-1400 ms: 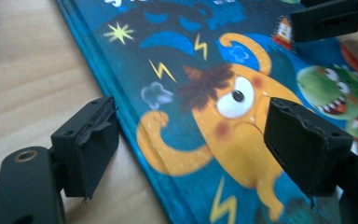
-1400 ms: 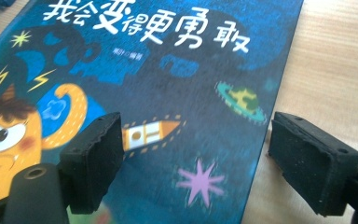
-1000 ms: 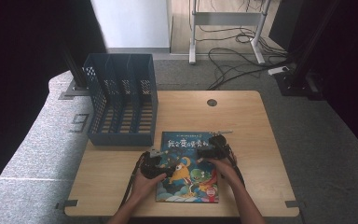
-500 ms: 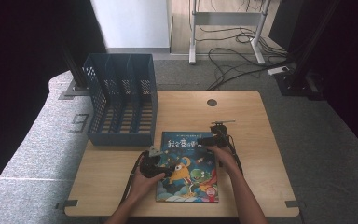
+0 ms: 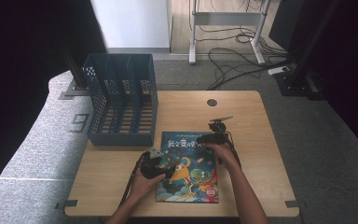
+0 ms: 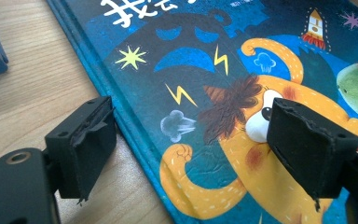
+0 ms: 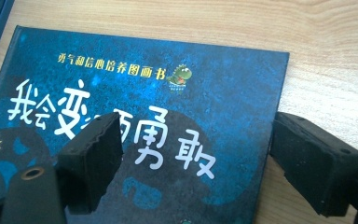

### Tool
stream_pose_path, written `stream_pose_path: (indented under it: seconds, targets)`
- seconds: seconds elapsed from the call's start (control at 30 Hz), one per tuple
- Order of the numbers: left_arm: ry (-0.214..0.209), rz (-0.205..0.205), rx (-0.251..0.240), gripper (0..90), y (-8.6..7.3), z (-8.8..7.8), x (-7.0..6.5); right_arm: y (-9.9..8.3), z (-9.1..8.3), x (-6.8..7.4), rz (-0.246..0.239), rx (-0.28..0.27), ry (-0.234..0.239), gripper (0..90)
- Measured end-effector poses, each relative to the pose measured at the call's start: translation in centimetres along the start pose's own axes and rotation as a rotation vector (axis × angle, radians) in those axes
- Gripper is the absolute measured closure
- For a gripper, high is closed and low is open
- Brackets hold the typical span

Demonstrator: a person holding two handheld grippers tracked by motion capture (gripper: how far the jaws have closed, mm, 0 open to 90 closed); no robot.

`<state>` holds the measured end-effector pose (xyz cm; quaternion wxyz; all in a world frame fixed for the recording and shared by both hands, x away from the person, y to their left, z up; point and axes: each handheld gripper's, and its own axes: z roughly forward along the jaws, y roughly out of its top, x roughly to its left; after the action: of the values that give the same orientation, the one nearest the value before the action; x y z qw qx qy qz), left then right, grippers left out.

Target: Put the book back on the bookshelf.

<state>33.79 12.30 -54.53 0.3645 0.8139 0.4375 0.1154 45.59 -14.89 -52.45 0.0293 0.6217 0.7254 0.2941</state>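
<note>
Your spread left tongs [image 6: 186, 154] and right tongs [image 7: 193, 161] straddle edges of the dark-blue picture book [image 5: 189, 168], orange monster on its cover.

From my remote station, the high view looks forward and down over the wooden table [image 5: 247, 116], taking it in whole from well above. The left gripper view skims low and close along the picture book [image 6: 205, 93]'s spine edge. The right gripper view sits close over its title corner. All three share that book and the tabletop beside it.
</note>
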Motion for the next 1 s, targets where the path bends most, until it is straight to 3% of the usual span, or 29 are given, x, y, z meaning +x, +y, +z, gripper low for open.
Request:
stream_pose_path:
  seconds: [0.43,0.73,0.9,1.0]
  targets:
    - [-0.010,-0.010,-0.004,16.1,0.0,0.0,0.2,0.4,-0.4,-1.3,0.106,0.021,0.109,16.2]
    - [0.004,0.001,-0.006,16.1,0.0,0.0,0.1,0.5,-0.8,-1.5,0.110,0.015,0.137,16.8]
    - [-0.010,-0.010,-0.008,16.1,0.0,0.0,0.3,0.6,-1.2,-1.5,0.110,-0.008,0.155,17.5]
    - [-0.020,-0.019,-0.012,16.4,0.0,-0.1,0.5,0.6,-1.6,-1.9,0.126,-0.021,0.199,18.6]
